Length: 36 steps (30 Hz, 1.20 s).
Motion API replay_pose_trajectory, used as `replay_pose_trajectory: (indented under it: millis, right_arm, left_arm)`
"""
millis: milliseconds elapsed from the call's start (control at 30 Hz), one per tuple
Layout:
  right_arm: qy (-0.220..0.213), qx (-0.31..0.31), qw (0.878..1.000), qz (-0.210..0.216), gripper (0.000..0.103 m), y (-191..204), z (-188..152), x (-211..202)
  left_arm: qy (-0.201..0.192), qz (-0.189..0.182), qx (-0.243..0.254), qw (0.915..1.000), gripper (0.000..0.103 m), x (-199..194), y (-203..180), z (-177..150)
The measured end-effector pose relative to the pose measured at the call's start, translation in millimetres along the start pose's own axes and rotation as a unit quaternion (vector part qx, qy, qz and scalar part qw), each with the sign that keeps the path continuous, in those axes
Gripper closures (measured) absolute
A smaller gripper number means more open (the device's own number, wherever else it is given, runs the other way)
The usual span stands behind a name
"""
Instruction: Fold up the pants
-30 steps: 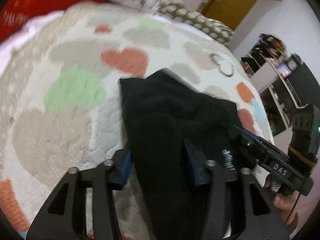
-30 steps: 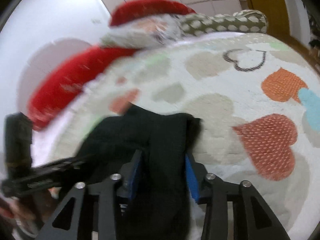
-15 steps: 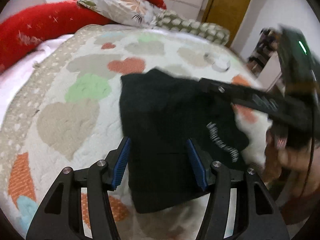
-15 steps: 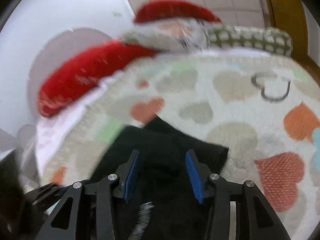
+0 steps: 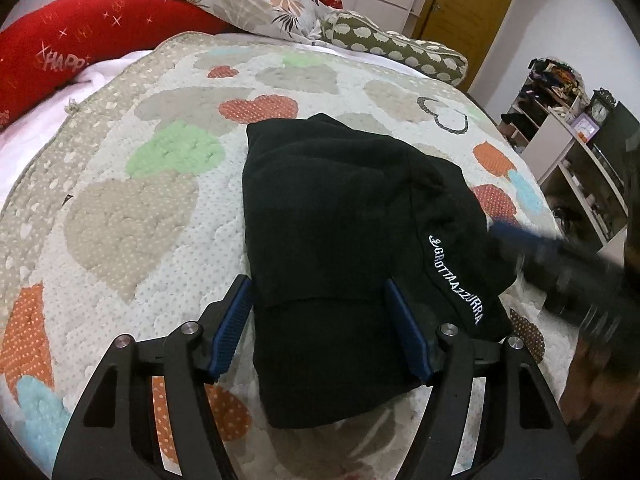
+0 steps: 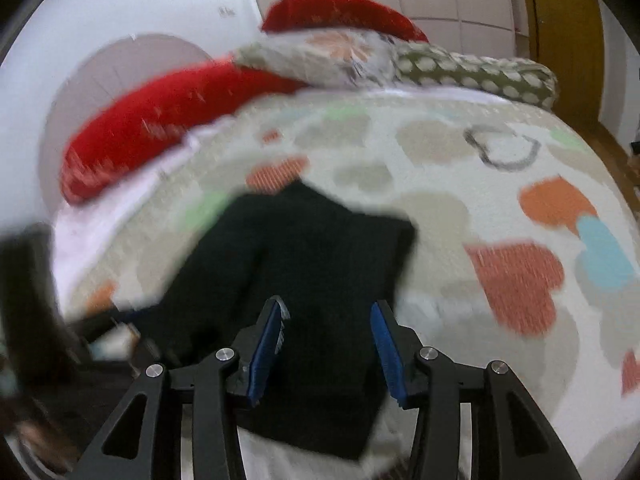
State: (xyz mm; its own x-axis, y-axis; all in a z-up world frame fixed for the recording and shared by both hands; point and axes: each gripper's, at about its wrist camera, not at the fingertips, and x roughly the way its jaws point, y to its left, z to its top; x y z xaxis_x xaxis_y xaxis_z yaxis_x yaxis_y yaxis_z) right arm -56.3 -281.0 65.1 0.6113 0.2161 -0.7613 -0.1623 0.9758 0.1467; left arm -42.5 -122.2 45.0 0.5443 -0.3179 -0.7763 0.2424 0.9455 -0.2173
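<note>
The black pants (image 5: 340, 232) lie folded into a compact bundle on the heart-patterned bedspread (image 5: 160, 168), white lettering along the right side. My left gripper (image 5: 320, 312) is open and empty, its blue pads either side of the bundle's near part, above it. My right gripper (image 6: 326, 328) is open and empty above the same pants (image 6: 312, 248); that view is blurred. The right gripper also shows blurred at the right of the left wrist view (image 5: 568, 264).
Red bolster (image 5: 80, 40), floral pillow (image 5: 264, 4) and green dotted pillow (image 5: 392, 48) lie at the bed's head. Shelves (image 5: 568, 148) and a yellow door (image 5: 472, 4) stand to the right, beyond the bed edge.
Both grippers let go of the pants, opened and pulled back and up. The pants now lie flat on the bed. The right gripper has swung away to the right.
</note>
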Motion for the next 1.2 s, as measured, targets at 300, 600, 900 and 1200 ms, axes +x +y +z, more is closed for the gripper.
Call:
replay_pose_trajectory:
  millis: [300, 600, 900, 1200]
  right_arm:
    - [-0.036, -0.003, 0.999, -0.012, 0.053, 3, -8, -21]
    - [-0.096, -0.001, 0.995, -0.009, 0.050, 26, -8, -64]
    - [-0.109, -0.001, 0.994, -0.002, 0.045, 38, -15, -82]
    - [-0.112, -0.007, 0.994, 0.000, 0.043, 46, -20, -89]
  left_arm:
    - [-0.026, 0.032, 0.011, 0.9991, 0.034, -23, -9, -4]
    - [-0.087, 0.082, 0.016, 0.9927, 0.034, -65, -13, -10]
    - [-0.111, 0.092, 0.010, 0.9895, 0.034, -91, -9, -19]
    - [-0.128, 0.103, 0.013, 0.9863, 0.034, -105, -7, -25]
